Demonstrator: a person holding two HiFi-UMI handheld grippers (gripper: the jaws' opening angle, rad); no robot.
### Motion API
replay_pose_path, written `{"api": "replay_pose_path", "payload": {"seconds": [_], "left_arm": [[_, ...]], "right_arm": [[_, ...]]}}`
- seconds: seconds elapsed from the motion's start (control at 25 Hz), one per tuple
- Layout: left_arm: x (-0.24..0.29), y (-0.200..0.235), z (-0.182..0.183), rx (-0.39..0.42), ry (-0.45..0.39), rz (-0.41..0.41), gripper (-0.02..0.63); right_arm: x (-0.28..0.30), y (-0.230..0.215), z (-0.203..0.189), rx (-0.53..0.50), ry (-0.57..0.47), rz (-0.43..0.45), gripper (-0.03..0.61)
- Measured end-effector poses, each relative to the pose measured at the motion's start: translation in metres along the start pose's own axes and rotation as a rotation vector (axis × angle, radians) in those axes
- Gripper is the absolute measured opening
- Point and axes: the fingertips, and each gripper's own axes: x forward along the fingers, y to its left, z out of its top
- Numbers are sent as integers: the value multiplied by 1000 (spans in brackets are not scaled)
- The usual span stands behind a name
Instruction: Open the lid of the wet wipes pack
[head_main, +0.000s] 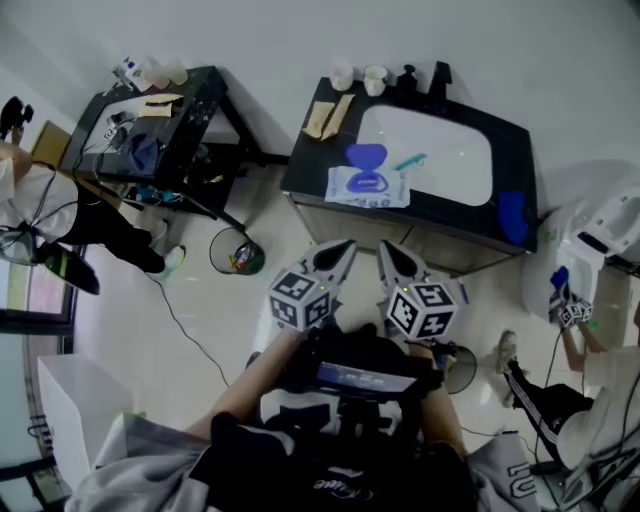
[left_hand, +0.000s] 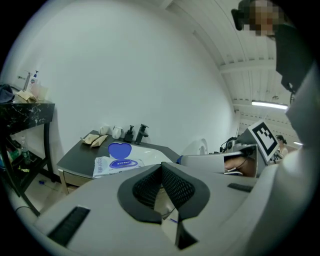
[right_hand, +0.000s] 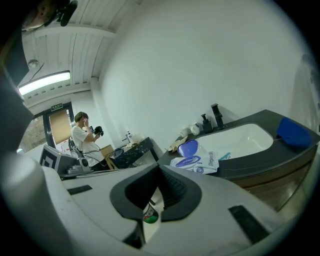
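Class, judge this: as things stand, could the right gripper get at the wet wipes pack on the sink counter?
Probably yes. The right gripper is held short of the sink counter, jaws together and empty; nothing stands between it and the wet wipes pack near the front edge.

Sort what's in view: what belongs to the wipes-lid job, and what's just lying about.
Job: wet wipes pack, its blue lid standing open; left gripper, right gripper, both shut.
Lying about: cups, blue cloth, brown paper, faucet, waste bin.
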Motion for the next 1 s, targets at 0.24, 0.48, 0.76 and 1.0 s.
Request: {"api": "replay_pose_path", "payload": {"seconds": [0.24,0.48,0.76,1.0], "left_arm": [[-5,11,2,16,3,-21,-5],[-13,25,5,7,-3,-29,-5],[-12,24,4,-1,0,-52,-5],[-13,22,4,-14,0,-56,-5]], "right_arm": [[5,8,-1,-4,-14,-28,-14],[8,15,-3,5,-22,-53,-14],[7,15,-4,-3,-26,-69,-14],[6,16,-5,-12,-25,-71,-12]]}}
